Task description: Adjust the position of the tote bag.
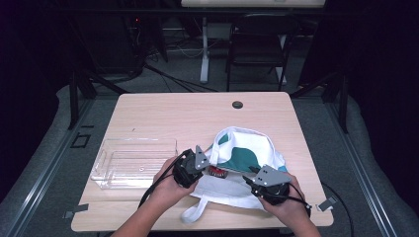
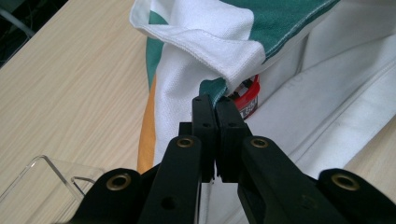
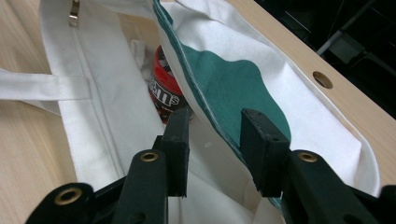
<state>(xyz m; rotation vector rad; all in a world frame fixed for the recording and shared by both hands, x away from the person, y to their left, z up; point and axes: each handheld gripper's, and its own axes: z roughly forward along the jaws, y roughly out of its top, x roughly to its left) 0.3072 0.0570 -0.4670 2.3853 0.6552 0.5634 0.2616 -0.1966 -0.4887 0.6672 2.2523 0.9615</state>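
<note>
The tote bag [image 1: 247,163] lies at the table's near edge, its rim pinched up by the closed left gripper [image 2: 215,100], the red jar [image 3: 163,88] already inside, while the right gripper [image 3: 217,123], jaws apart straddling the rim without pressing, grips nothing; closing likely remains.

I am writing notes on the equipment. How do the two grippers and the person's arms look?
The left gripper and the right gripper are black, each with a grey three-cornered plate on top and a black cable trailing toward the person. Their jaws are black, blocky bars with brass-coloured rivets at the joints. The forearms are bare; no sleeves show.
</note>
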